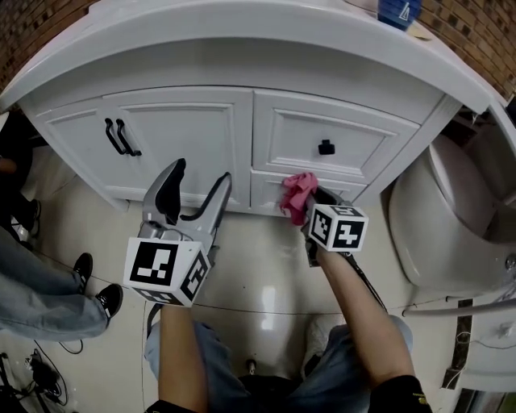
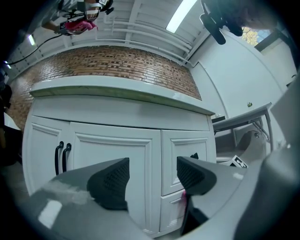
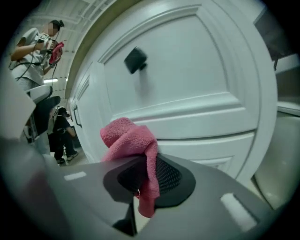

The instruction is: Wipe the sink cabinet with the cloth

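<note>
The white sink cabinet (image 1: 193,129) fills the upper head view, with two doors on the left and drawers on the right. My right gripper (image 1: 306,202) is shut on a pink cloth (image 1: 297,192), held close to the lower drawer front (image 1: 266,192) below the drawer with a black knob (image 1: 326,148). In the right gripper view the pink cloth (image 3: 133,150) bunches above the jaws in front of the drawer panel (image 3: 187,93). My left gripper (image 1: 197,187) is open and empty, pointed at the cabinet door (image 2: 112,150) a little way off.
Black door handles (image 1: 121,137) sit on the left doors. A white toilet (image 1: 451,218) stands right of the cabinet. A bystander's legs and shoes (image 1: 89,282) are on the floor at left, beside cables (image 1: 44,367). A blue item (image 1: 399,12) rests on the countertop.
</note>
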Motion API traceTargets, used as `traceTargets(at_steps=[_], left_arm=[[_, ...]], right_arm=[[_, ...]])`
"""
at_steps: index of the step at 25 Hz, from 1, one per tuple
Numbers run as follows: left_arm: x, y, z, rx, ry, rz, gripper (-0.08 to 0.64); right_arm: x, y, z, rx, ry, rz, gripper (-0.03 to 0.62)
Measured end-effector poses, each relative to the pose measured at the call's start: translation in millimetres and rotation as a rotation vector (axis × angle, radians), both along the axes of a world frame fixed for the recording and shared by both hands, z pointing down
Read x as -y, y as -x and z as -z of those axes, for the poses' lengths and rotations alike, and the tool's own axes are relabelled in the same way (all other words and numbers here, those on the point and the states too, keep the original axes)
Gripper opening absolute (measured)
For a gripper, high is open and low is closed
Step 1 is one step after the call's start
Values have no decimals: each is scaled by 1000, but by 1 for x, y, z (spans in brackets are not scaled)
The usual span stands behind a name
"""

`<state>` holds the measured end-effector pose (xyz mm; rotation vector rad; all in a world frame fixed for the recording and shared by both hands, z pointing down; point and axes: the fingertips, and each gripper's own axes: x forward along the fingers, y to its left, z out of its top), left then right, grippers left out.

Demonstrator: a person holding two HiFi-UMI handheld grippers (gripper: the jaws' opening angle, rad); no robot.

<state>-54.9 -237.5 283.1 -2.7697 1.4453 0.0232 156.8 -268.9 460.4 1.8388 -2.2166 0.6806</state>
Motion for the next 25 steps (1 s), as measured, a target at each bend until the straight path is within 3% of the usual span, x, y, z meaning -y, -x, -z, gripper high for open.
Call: traceTargets(at_steps=[7, 11, 14, 22, 25], left_arm=[[-6, -28, -1, -15, 0, -48, 321], [-7, -32, -2, -16, 2, -52, 321], [-5, -30, -3, -21, 6, -41, 321], [-8, -26, 2, -39, -1, -30, 321], [-8, -26, 0, -39, 5, -30, 321]], right_arm=[[-36, -130, -4, -14, 60, -262, 38], [-41, -142, -6, 0, 65, -297, 38], [-36, -113, -11, 24, 61, -252, 38], [-9, 73, -19, 38, 35, 189, 38], [3, 111, -28, 51, 42, 259, 38]])
